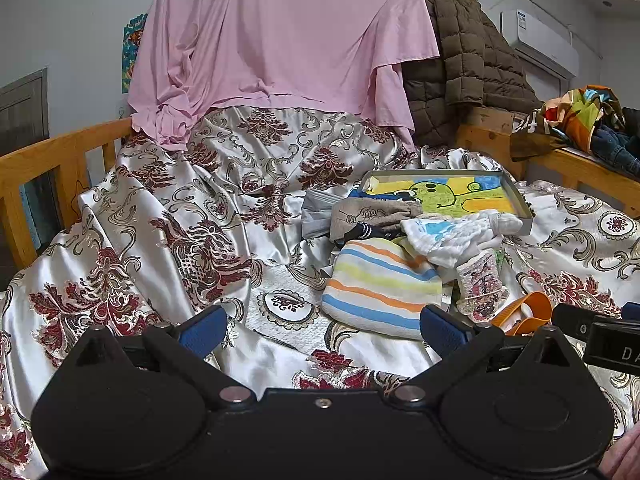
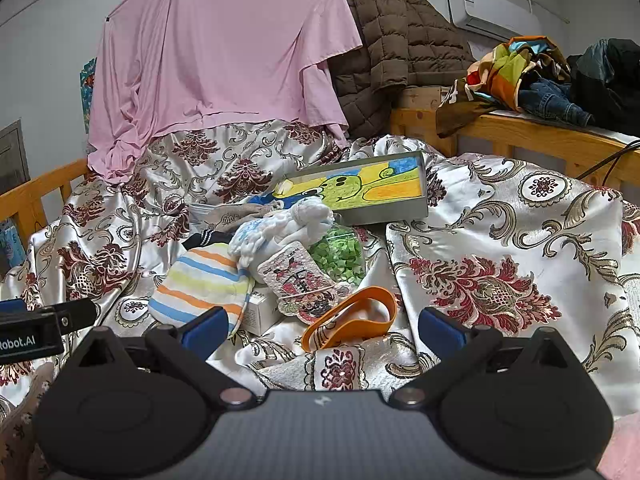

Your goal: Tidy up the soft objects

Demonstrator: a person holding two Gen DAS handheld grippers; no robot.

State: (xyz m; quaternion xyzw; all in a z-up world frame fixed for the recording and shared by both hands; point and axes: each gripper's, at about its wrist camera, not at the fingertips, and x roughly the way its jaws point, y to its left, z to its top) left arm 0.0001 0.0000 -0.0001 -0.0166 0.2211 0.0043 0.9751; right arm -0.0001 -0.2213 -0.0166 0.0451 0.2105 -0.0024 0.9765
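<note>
Covering a wooden-railed bed (image 1: 60, 152), a glossy satin spread (image 1: 168, 216) with maroon and gold damask motifs lies rumpled; a pink sheet (image 1: 280, 40) hangs over the headboard beside a brown quilted jacket (image 1: 472, 60), and an air conditioner (image 1: 540, 40) sits on the white wall. The landmark is a shallow grey tray (image 2: 384, 212) lined with a yellow-green crayon drawing. Just in front of the tray sits a heap of soft things: a white knotted cloth (image 2: 304, 220), a beige knit piece (image 1: 368, 212), and nearest the cameras a pillowy striped towel (image 1: 380, 284), its stripes and long axis running left to right. An orange band (image 2: 352, 316) curls in front of the heap. Left hand-held gripper (image 1: 324, 328) and right hand-held gripper (image 2: 320, 328) both hover spread wide, empty, short of the heap
</note>
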